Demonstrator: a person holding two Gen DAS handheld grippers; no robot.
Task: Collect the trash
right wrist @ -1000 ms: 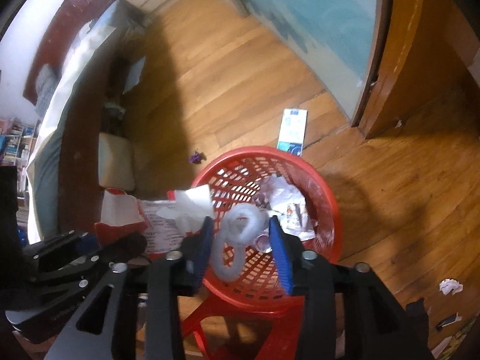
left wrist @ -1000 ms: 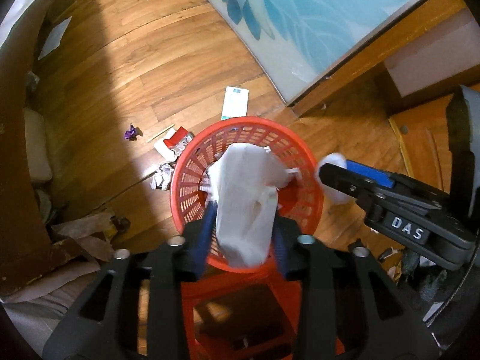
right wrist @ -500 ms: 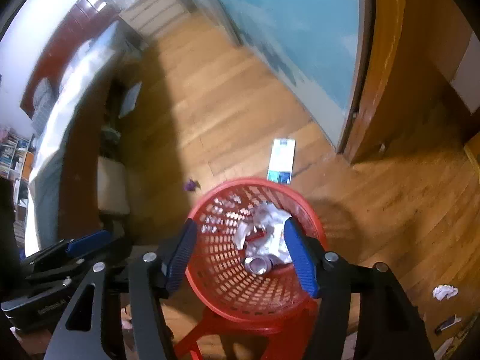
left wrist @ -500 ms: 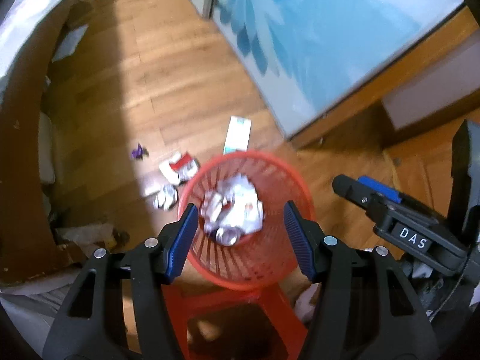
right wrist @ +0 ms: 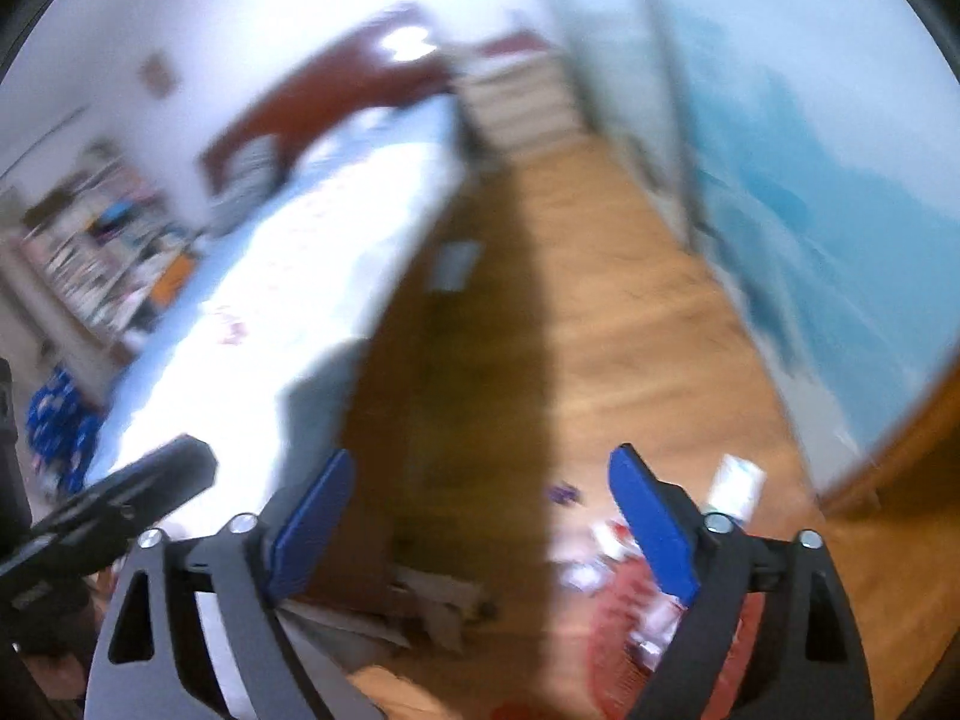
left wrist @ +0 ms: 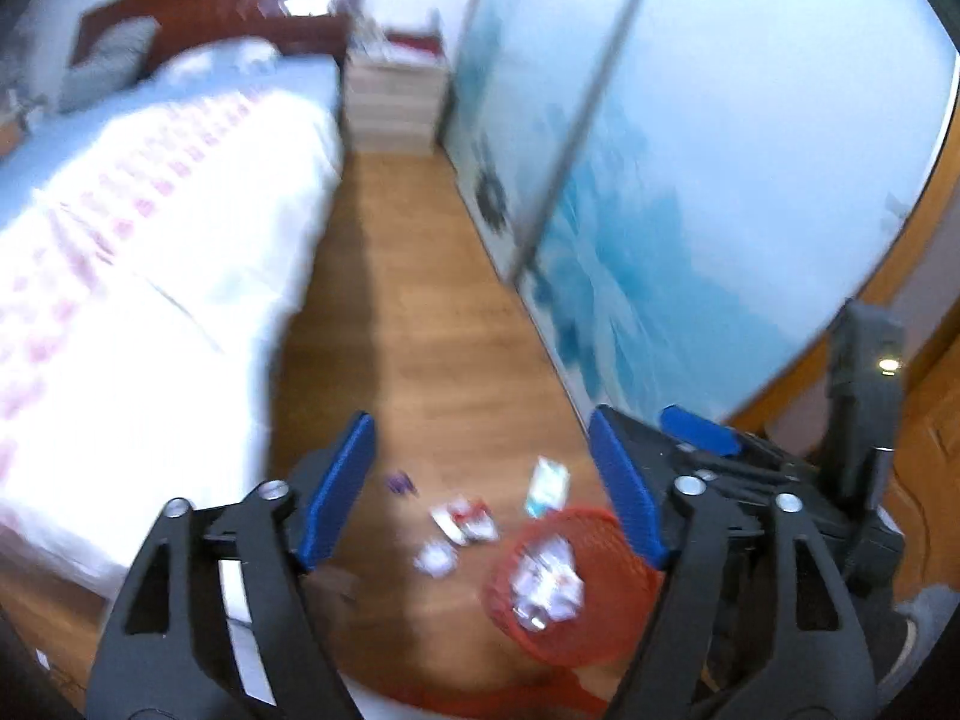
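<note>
A red mesh basket stands on the wooden floor, low and right in the left wrist view, with crumpled white trash inside. Loose on the floor beside it lie a red-and-white wrapper, a crumpled paper, a white-and-blue carton and a small purple scrap. My left gripper is high above the floor, its jaws opening with nothing between them. My right gripper is likewise raised, jaws opening and empty; the basket shows blurred behind its right finger.
A bed with a white and pink cover fills the left. A blue sliding door runs along the right. A white drawer unit stands at the far end. Cardboard scraps lie by the bed's foot. Bookshelves at far left.
Both grippers let their trash fall into the basket, then spread their jaws wide. Both rose well above the basket and tilted up, so the bed and room came into view.
</note>
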